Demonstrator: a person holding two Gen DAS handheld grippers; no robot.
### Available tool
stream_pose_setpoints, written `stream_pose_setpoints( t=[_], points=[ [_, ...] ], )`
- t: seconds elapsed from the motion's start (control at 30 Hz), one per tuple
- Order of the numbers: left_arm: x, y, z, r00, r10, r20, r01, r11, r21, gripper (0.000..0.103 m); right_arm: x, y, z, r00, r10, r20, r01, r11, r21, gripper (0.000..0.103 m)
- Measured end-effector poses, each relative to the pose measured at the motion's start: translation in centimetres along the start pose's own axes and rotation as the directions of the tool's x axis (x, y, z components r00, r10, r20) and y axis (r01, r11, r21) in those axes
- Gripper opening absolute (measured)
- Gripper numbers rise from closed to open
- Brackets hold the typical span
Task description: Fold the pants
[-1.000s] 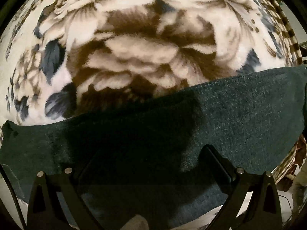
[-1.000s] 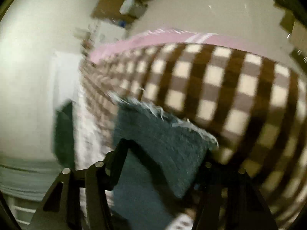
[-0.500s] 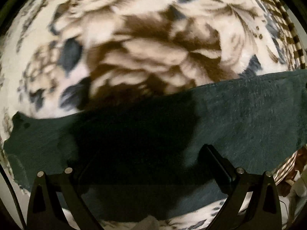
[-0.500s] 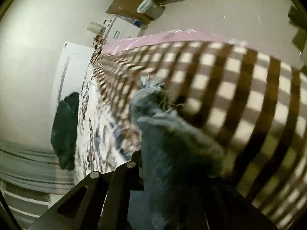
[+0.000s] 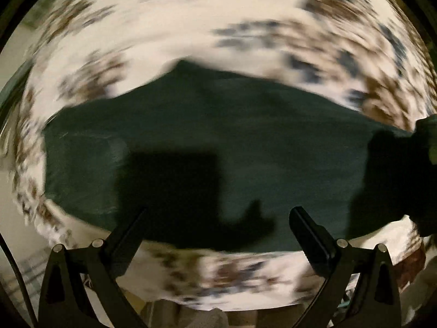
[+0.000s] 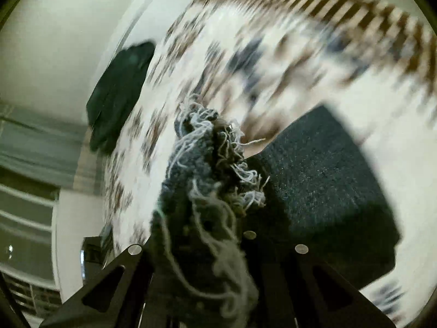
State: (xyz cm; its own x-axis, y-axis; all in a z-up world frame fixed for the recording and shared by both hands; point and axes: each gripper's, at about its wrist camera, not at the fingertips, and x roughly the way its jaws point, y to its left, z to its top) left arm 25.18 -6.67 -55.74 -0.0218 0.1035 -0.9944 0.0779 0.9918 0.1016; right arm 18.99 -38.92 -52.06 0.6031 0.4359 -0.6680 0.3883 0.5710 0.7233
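Note:
Dark denim pants (image 5: 245, 142) lie flat across a floral blanket (image 5: 191, 27) in the blurred left wrist view. My left gripper (image 5: 218, 218) hovers above them, jaws wide apart and empty. In the right wrist view my right gripper (image 6: 215, 218) is shut on the frayed hem (image 6: 210, 158) of a pant leg, bunched between the fingers and lifted. More of the pants (image 6: 327, 186) lies on the blanket below and to the right.
The blanket has a brown checked border (image 6: 355, 8). Another dark garment (image 6: 120, 87) lies at the bed's far left edge. A white wall (image 6: 54, 41) and grey panels stand beyond the bed.
My left gripper has pulled back and up, so more of the pants shows. My right gripper has swung with the hem from the checked border over the floral part.

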Motion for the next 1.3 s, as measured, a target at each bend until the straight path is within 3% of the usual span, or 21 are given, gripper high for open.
stream_pose_setpoints(
  t=[0.2,0.27,0.33,0.37,0.43,0.5,0.6,0.7,0.73,0.8,0.87,0.93,0.97,1.0,1.07,1.17,1.27,1.3],
  points=[
    [0.9,8.9,-3.6,1.000,-0.010,-0.001,0.010,0.992,-0.128,0.103,10.2,7.3,-6.9,0.987,-0.031,-0.160,0.009,0.990,-0.142,0.010],
    [0.6,10.3,-4.8,1.000,-0.023,0.005,0.023,0.987,-0.160,0.103,14.0,8.8,-9.0,0.954,-0.118,-0.276,0.066,0.980,-0.190,0.024],
    [0.1,11.8,-5.2,0.999,-0.045,0.020,0.048,0.981,-0.188,0.103,14.6,9.1,-10.9,0.933,-0.106,-0.343,0.039,0.980,-0.197,0.042],
    [-0.2,12.1,-5.0,0.998,-0.061,0.028,0.066,0.976,-0.209,0.103,14.2,9.5,-10.9,0.929,-0.063,-0.365,-0.002,0.985,-0.174,0.044],
    [-0.5,12.4,-4.3,0.993,-0.112,0.042,0.119,0.961,-0.249,0.103,12.7,10.0,-10.0,0.927,-0.005,-0.374,-0.053,0.988,-0.145,0.065],
    [-0.9,11.9,-3.6,0.980,-0.187,0.061,0.197,0.940,-0.277,0.103,8.8,9.3,-9.3,0.945,0.006,-0.326,-0.047,0.992,-0.117,0.071],
    [-0.3,9.0,-2.0,0.958,-0.281,0.059,0.286,0.922,-0.262,0.103,5.3,7.4,-6.2,0.962,-0.075,-0.262,0.048,0.993,-0.106,0.073],
    [1.6,5.0,-0.4,0.961,-0.275,0.034,0.277,0.941,-0.194,0.102,2.7,4.8,-3.9,0.954,-0.188,-0.234,0.170,0.981,-0.097,0.073],
    [2.3,3.6,0.1,0.967,-0.253,0.029,0.254,0.954,-0.162,0.100,2.2,3.7,-3.3,0.944,-0.232,-0.235,0.216,0.972,-0.092,0.073],
    [3.8,1.2,0.8,0.982,-0.188,0.033,0.190,0.978,-0.081,0.059,1.6,1.3,-3.7,0.922,-0.302,-0.245,0.286,0.953,-0.098,0.073],
    [4.4,-0.2,1.1,0.985,-0.153,0.081,0.154,0.988,-0.013,0.040,2.0,0.4,-3.2,0.888,-0.383,-0.255,0.359,0.923,-0.137,0.073],
    [4.4,-0.2,1.0,0.981,-0.160,0.110,0.163,0.987,-0.014,0.035,1.8,-0.2,-3.6,0.873,-0.415,-0.255,0.381,0.908,-0.173,0.073],
    [4.5,0.0,1.0,0.980,-0.163,0.112,0.166,0.986,-0.022,0.032,2.5,-0.1,-3.7,0.844,-0.475,-0.249,0.427,0.876,-0.226,0.073],
    [4.6,0.2,1.0,0.981,-0.157,0.113,0.162,0.986,-0.037,0.025,2.9,-0.2,-4.2,0.828,-0.504,-0.247,0.446,0.858,-0.255,0.073],
    [5.3,0.8,1.1,0.980,-0.170,0.106,0.177,0.982,-0.062,0.026,4.5,-0.1,-4.6,0.776,-0.583,-0.242,0.504,0.803,-0.317,0.073],
    [5.1,0.9,1.2,0.979,-0.179,0.103,0.188,0.978,-0.089,0.026,6.0,-0.3,-4.7,0.724,-0.648,-0.236,0.555,0.751,-0.358,0.073],
    [3.6,1.8,0.8,0.970,-0.213,0.114,0.228,0.963,-0.146,0.032,6.4,0.3,-4.4,0.688,-0.687,-0.233,0.585,0.715,-0.382,0.073],
    [2.8,2.7,0.4,0.960,-0.243,0.135,0.266,0.947,-0.182,0.040,6.2,0.6,-4.3,0.691,-0.683,-0.236,0.580,0.719,-0.383,0.073]
  ],
)
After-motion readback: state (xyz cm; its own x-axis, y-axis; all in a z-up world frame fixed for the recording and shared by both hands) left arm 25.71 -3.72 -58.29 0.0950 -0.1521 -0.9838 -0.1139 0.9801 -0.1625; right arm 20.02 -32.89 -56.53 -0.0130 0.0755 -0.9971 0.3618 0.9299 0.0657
